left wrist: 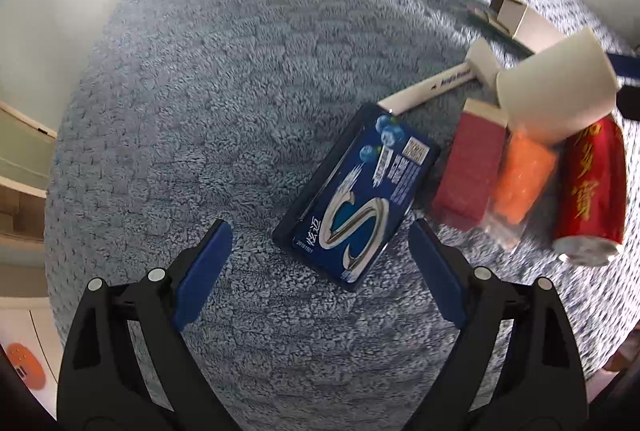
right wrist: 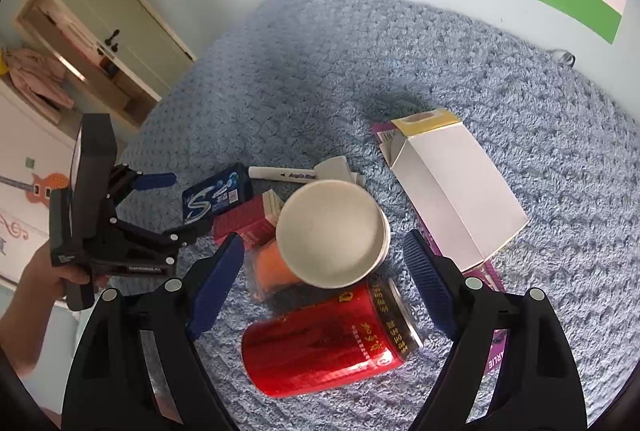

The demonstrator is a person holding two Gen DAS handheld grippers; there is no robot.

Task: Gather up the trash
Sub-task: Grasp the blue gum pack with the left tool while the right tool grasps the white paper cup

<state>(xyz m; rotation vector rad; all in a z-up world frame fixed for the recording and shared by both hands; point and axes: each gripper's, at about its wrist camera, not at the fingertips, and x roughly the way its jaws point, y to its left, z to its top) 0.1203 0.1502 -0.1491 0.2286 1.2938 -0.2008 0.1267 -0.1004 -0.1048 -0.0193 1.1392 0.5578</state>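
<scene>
Left wrist view: we see the left tongs (left wrist: 320, 247) spread apart, gripping nothing, above the blue towel (left wrist: 224, 79). The blue gum pack (left wrist: 356, 191) lies flat between the fingertips, untouched.

Right wrist view: we see the right tongs (right wrist: 324, 259) apart and empty over the trash pile. The paper cup (right wrist: 332, 235) lies tipped on the orange packet (right wrist: 272, 263), just beside the red can (right wrist: 328, 343). The white carton (right wrist: 452, 191) lies to the right.

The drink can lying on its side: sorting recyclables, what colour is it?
Red with gold lettering; clearest in the right wrist view.
</scene>
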